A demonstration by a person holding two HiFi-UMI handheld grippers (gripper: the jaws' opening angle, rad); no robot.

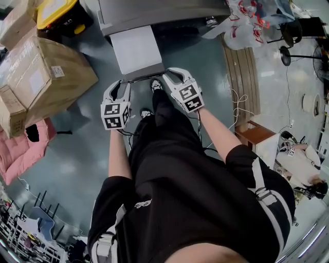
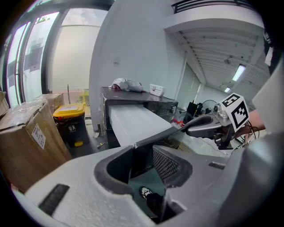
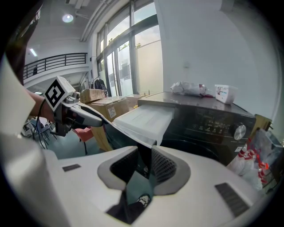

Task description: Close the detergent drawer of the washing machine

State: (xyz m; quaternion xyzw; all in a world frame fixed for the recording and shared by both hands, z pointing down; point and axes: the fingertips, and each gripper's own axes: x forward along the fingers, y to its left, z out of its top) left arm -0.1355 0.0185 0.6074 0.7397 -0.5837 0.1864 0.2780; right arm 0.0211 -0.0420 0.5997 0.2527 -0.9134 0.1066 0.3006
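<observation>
The washing machine (image 1: 159, 13) stands at the top of the head view, and its pale grey detergent drawer (image 1: 134, 49) is pulled far out toward me. The drawer's dark front panel (image 2: 141, 155) runs between the jaws of my left gripper (image 2: 143, 165), which grips it at the left corner (image 1: 123, 85). My right gripper (image 1: 171, 76) holds the same panel (image 3: 143, 153) at the right corner, and its ribbed pads (image 3: 164, 166) close in on it. The right gripper view shows the machine's dark control face and dial (image 3: 239, 131) beside the drawer (image 3: 146, 119).
Cardboard boxes (image 1: 41, 72) and a yellow-lidded bin (image 1: 59, 13) stand left of the machine, with a pink chair (image 1: 23, 149) nearer. Plastic bags (image 1: 247, 23), a slatted board (image 1: 241, 72) and cables lie to the right. My own legs and shoes (image 1: 157, 85) are just below the drawer.
</observation>
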